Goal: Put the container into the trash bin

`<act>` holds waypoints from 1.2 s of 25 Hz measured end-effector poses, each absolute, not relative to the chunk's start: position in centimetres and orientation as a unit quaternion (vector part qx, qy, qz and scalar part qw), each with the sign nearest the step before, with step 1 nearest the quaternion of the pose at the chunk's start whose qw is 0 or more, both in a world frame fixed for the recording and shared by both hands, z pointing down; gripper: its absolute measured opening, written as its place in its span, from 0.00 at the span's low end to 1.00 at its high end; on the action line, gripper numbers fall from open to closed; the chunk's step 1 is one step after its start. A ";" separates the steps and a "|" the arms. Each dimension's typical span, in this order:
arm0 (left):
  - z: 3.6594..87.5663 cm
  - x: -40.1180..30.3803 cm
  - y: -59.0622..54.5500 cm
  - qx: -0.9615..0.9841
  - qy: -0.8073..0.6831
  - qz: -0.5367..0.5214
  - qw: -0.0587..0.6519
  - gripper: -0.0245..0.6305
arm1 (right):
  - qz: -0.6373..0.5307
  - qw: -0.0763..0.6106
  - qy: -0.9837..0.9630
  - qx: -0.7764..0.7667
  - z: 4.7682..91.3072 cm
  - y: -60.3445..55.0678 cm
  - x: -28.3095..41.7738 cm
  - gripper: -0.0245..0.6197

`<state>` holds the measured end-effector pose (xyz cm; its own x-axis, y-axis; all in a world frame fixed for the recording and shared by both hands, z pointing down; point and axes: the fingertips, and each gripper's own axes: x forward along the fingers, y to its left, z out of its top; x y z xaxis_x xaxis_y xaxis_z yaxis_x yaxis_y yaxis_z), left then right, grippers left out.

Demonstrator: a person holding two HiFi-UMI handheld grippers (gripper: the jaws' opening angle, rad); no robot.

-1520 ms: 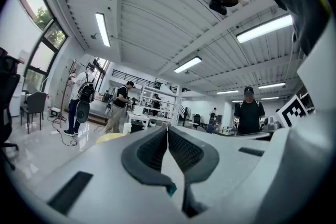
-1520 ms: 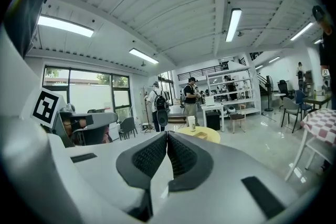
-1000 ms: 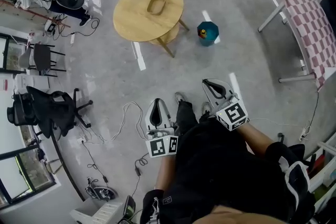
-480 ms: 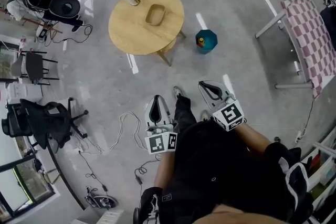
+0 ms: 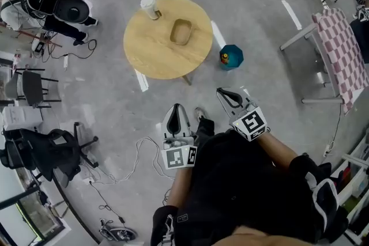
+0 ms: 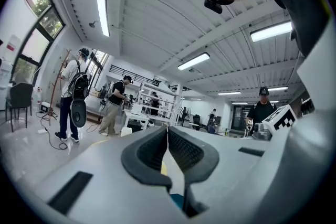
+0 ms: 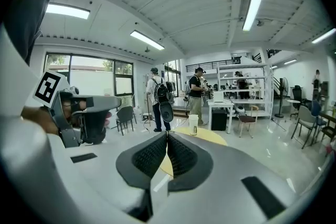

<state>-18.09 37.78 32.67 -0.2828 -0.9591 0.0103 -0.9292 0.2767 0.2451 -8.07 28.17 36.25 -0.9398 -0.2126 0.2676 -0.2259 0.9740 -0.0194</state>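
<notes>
- Both pressed together, empty: left gripper [image 5: 177,108], right gripper [image 5: 222,93].
- Not yet lifted off table [image 5: 150,50]: container [image 5: 181,31], possibly empty.
- Remaining: grasp, drop into trash bin [image 5: 231,57].

Matt wooden table [image 5: 155,52], glossy floor [image 5: 271,78]

Right gripper [image 7: 167,136] low centre, jaws pressed together, nothing between them. Just behind the tips a yellow round table [image 7: 206,137] peeks out, with a cup [image 7: 193,124] upright near its far edge. At the left of the frame the left gripper [image 7: 113,104] juts in, its marker cube [image 7: 50,86] facing us. Mid-frame, in the distance, two people [image 7: 157,97] stand side by side, one wearing a backpack. A white desk [image 7: 223,107] and shelves [image 7: 247,78] stand right of centre, and chairs [image 7: 304,123] line the far right edge.
</notes>
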 end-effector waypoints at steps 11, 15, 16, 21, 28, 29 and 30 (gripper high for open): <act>33.6 -23.8 35.5 0.609 -0.783 -0.099 0.085 0.06 | 0.006 0.147 -0.982 0.123 36.7 24.2 -14.8 0.08; 33.7 -25.1 34.1 0.608 -0.782 -0.100 0.090 0.06 | 0.005 0.158 -0.980 0.122 37.4 21.9 -16.6 0.08; 33.7 -25.6 33.7 0.608 -0.783 -0.099 0.091 0.06 | 0.005 0.160 -0.980 0.121 37.6 21.4 -17.3 0.08; 34.0 -28.7 31.7 0.601 -0.788 -0.096 0.092 0.06 | 0.005 0.172 -0.979 0.107 39.2 18.9 -20.7 0.08; 34.8 -32.9 26.1 0.584 -0.799 -0.094 0.108 0.06 | -0.008 0.201 -0.977 0.076 41.0 13.4 -25.4 0.08; 34.8 -33.2 25.1 0.584 -0.799 -0.093 0.111 0.06 | -0.008 0.209 -0.975 0.070 41.4 12.6 -25.9 0.08; 34.9 -33.6 24.1 0.583 -0.799 -0.091 0.113 0.06 | -0.008 0.219 -0.974 0.064 41.9 11.7 -26.4 0.08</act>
